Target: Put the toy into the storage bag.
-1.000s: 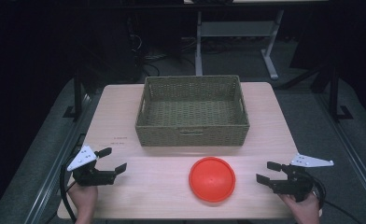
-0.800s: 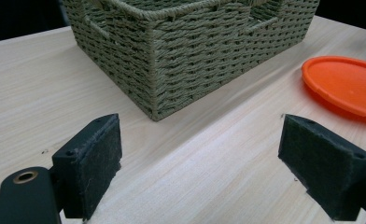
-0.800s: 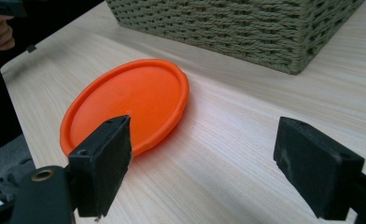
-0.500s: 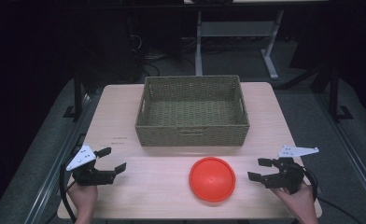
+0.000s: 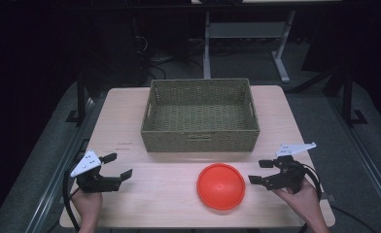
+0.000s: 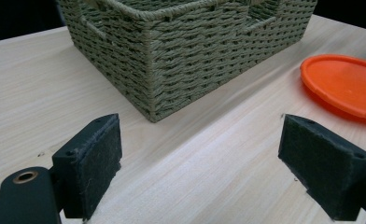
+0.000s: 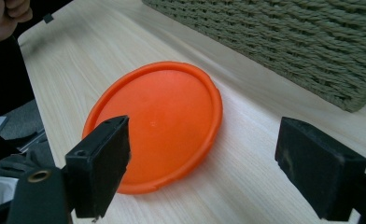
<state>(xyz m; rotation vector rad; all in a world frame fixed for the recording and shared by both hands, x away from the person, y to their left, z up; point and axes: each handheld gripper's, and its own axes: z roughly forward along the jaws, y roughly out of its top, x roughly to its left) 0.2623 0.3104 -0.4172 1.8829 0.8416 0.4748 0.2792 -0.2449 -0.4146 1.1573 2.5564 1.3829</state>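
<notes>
An orange round plate (image 5: 221, 186) lies upside down on the wooden table (image 5: 159, 194), just in front of a woven olive basket (image 5: 200, 115). My right gripper (image 5: 257, 171) hovers open a short way to the plate's right, jaws pointing at it; its own view has the plate (image 7: 158, 121) close between and beyond the jaws. My left gripper (image 5: 117, 166) stands open at the table's front left, nothing between its jaws. In the left gripper view the basket corner (image 6: 172, 51) is ahead and the plate (image 6: 344, 84) lies at the right.
The basket (image 7: 288, 42) is empty and takes up the table's far middle. Bare wood lies between the left gripper and the plate. Dark floor, metal frame legs (image 5: 281, 58) and cables surround the table.
My right gripper has moved left toward the plate, from near the table's right edge to just beside the plate's rim. The left gripper has stayed put.
</notes>
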